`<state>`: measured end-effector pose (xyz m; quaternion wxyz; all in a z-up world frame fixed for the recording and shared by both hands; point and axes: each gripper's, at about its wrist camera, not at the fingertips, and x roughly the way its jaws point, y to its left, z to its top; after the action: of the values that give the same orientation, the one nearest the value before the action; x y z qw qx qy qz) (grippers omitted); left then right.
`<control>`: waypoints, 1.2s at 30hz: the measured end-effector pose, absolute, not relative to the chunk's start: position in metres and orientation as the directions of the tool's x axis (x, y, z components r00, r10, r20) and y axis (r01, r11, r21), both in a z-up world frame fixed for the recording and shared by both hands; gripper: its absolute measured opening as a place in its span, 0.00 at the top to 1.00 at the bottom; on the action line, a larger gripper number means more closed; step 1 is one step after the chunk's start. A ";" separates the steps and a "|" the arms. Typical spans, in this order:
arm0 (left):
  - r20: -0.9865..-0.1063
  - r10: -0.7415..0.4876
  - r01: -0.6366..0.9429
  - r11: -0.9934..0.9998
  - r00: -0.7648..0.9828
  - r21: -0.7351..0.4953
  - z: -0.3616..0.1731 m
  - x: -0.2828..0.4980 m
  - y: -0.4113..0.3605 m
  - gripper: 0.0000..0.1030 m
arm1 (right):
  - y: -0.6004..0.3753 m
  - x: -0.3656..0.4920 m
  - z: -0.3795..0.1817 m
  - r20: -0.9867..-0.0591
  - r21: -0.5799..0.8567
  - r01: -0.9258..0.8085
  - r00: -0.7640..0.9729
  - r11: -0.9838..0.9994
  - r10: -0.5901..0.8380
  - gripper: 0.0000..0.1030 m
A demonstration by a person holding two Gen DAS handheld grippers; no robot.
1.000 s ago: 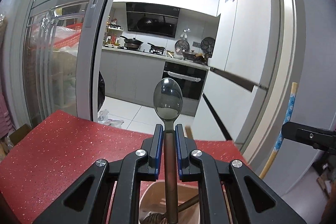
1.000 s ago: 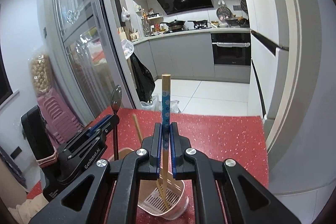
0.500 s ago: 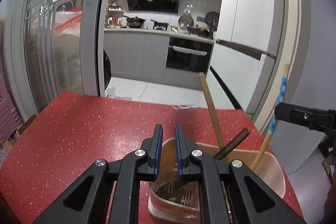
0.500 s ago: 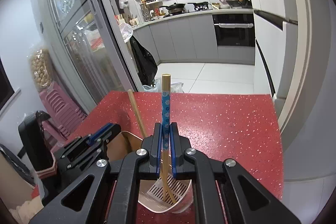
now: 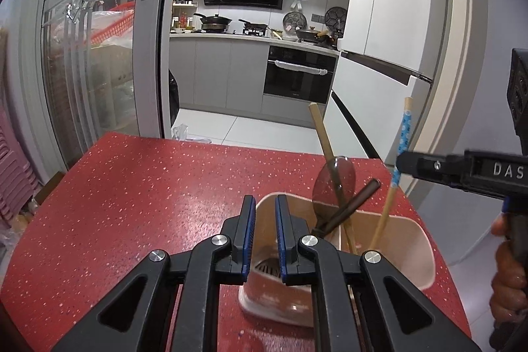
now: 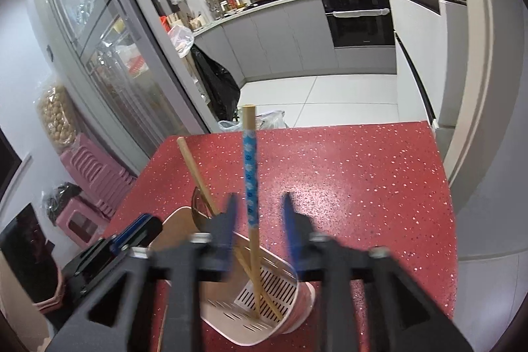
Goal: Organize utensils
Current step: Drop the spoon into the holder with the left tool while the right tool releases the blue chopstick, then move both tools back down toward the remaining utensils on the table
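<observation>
A pink utensil holder [image 5: 406, 246] [image 6: 290, 315] stands on the red speckled table [image 5: 148, 203] [image 6: 363, 187]. In it lean a metal spoon [image 5: 333, 183], a dark handle [image 5: 358, 198] and a plain wooden chopstick [image 5: 321, 134] [image 6: 194, 170]. My left gripper [image 5: 264, 233] hovers just over the holder's near rim, its jaws a narrow gap apart with nothing between them. My right gripper [image 6: 259, 220] is over the holder and its jaws are opening. The blue-patterned chopstick [image 6: 249, 174] [image 5: 404, 134] stands between them, free of both pads, its tip on the holder's slotted bottom.
The table's far edge drops to a white kitchen floor [image 6: 330, 101]. A glass-door cabinet [image 5: 89, 71] stands at the left and a tall fridge [image 5: 389, 22] at the right. Pink stools [image 6: 95, 180] sit beside the table. A person's hand [image 5: 508, 279] holds the right gripper.
The spoon left my left gripper and now leans in the holder; that gripper tipped downward. My right gripper sank with the blue chopstick, then its jaws spread off it.
</observation>
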<state>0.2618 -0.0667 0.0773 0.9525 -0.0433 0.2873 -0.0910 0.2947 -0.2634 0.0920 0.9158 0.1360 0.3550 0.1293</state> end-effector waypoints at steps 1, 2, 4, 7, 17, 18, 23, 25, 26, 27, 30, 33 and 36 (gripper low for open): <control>-0.544 -0.195 0.147 0.981 0.816 -0.131 0.078 0.259 -0.066 0.64 | -0.266 0.292 0.093 -0.606 0.348 -0.136 0.723 0.928 0.333 0.50; -0.548 -0.191 0.145 0.981 0.814 -0.126 0.079 0.256 -0.065 0.64 | -0.267 0.289 0.095 -0.600 0.352 -0.135 0.727 0.926 0.334 0.50; -0.560 -0.185 0.143 0.983 0.807 -0.119 0.079 0.250 -0.063 0.64 | -0.268 0.281 0.099 -0.596 0.354 -0.133 0.731 0.926 0.333 0.50; -0.592 -0.173 0.132 0.985 0.787 -0.111 0.079 0.238 -0.058 0.64 | -0.269 0.267 0.105 -0.591 0.359 -0.128 0.735 0.925 0.331 0.48; -0.679 -0.121 0.096 0.993 0.724 -0.075 0.063 0.178 -0.035 0.64 | -0.253 0.195 0.109 -0.588 0.393 -0.159 0.714 0.906 0.380 0.21; -0.688 -0.117 0.090 0.993 0.716 -0.076 0.059 0.173 -0.032 0.64 | -0.250 0.188 0.105 -0.597 0.399 -0.158 0.703 0.903 0.387 0.21; -0.735 -0.103 0.057 0.995 0.671 -0.088 0.039 0.145 -0.020 0.64 | -0.239 0.164 0.075 -0.665 0.425 -0.132 0.626 0.895 0.408 0.20; -0.745 -0.098 0.046 0.995 0.660 -0.090 0.032 0.135 -0.017 0.63 | -0.233 0.155 0.059 -0.694 0.430 -0.116 0.592 0.895 0.410 0.20; -0.751 -0.098 0.042 0.995 0.653 -0.093 0.029 0.131 -0.015 0.63 | -0.232 0.152 0.052 -0.706 0.428 -0.110 0.579 0.897 0.408 0.20; -0.756 -0.098 0.039 0.995 0.647 -0.095 0.025 0.127 -0.013 0.63 | -0.229 0.149 0.045 -0.718 0.426 -0.104 0.565 0.899 0.406 0.20; -0.770 -0.093 0.024 0.995 0.631 -0.101 0.016 0.117 -0.007 0.58 | -0.223 0.138 0.027 -0.745 0.423 -0.089 0.533 0.902 0.401 0.19; -0.792 -0.067 -0.011 0.996 0.607 -0.092 0.006 0.109 0.001 0.00 | -0.218 0.131 0.013 -0.762 0.431 -0.075 0.504 0.899 0.407 0.18; -0.790 -0.050 -0.021 0.997 0.611 -0.080 0.003 0.102 0.008 0.00 | -0.215 0.122 -0.001 -0.783 0.428 -0.047 0.479 0.903 0.396 0.17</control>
<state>0.1018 0.0078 0.0031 0.8966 -0.0403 0.4410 -0.0083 0.1222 -0.2154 -0.0008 0.8414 0.1771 0.4933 0.1318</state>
